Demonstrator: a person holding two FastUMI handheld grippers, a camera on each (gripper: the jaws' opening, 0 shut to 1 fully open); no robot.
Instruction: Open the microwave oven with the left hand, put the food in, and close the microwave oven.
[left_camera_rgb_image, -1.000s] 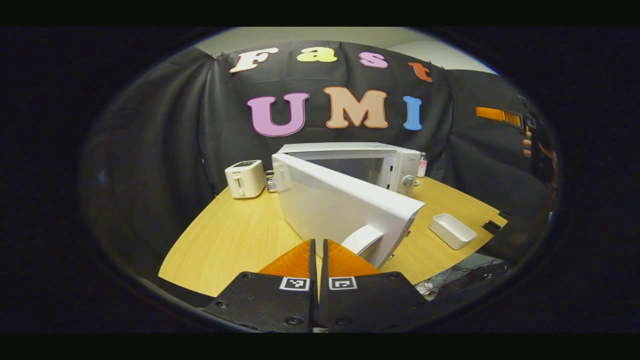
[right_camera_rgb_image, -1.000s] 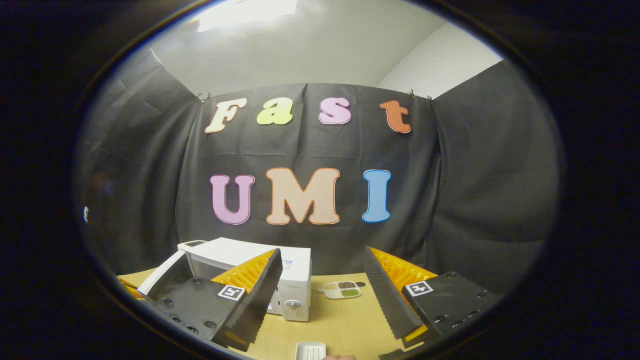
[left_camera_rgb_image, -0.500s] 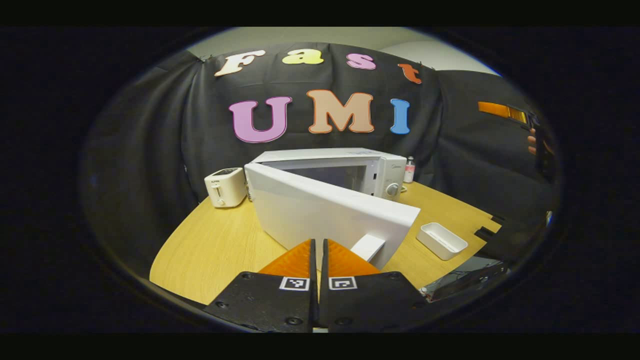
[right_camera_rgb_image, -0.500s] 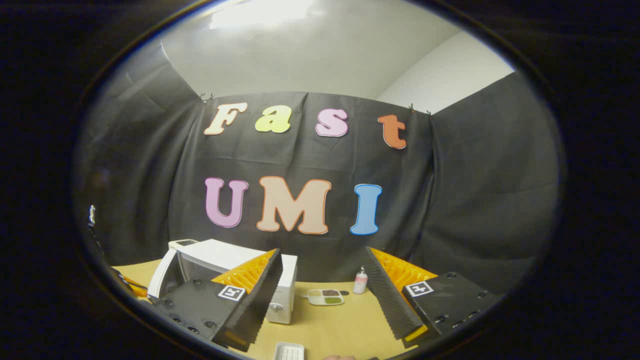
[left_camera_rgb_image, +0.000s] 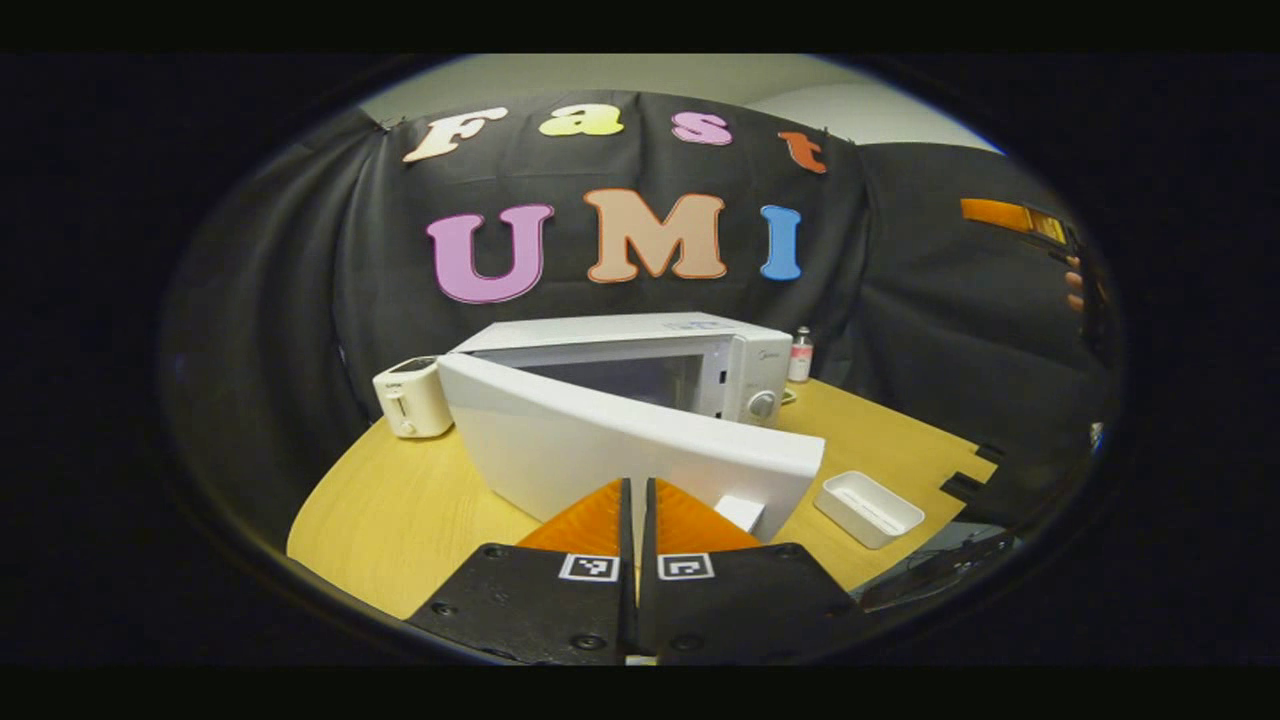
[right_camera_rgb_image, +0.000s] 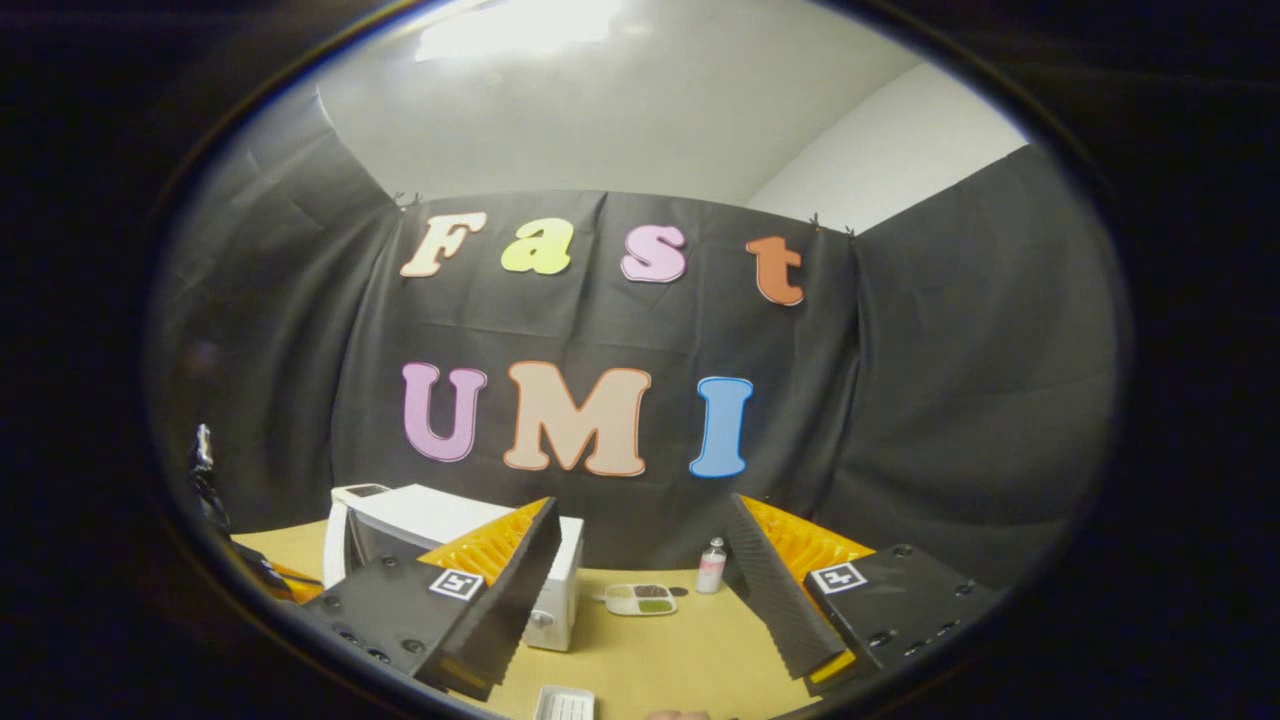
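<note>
Microwave (left_camera_rgb_image: 700, 350) door (left_camera_rgb_image: 620, 455) swung open; left gripper (left_camera_rgb_image: 637, 510) fingers together near it, right gripper (right_camera_rgb_image: 640, 570) fingers apart.

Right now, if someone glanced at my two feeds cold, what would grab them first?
The white microwave at the middle of the wooden table, with its door swung open toward the left gripper, whose fingers are closed together just in front of it. Next, the right gripper held high with fingers spread wide, and between them a small food tray beside the microwave.

Left hand-held gripper (left_camera_rgb_image: 636, 500) fingers together; right hand-held gripper (right_camera_rgb_image: 640, 570) spread wide
</note>
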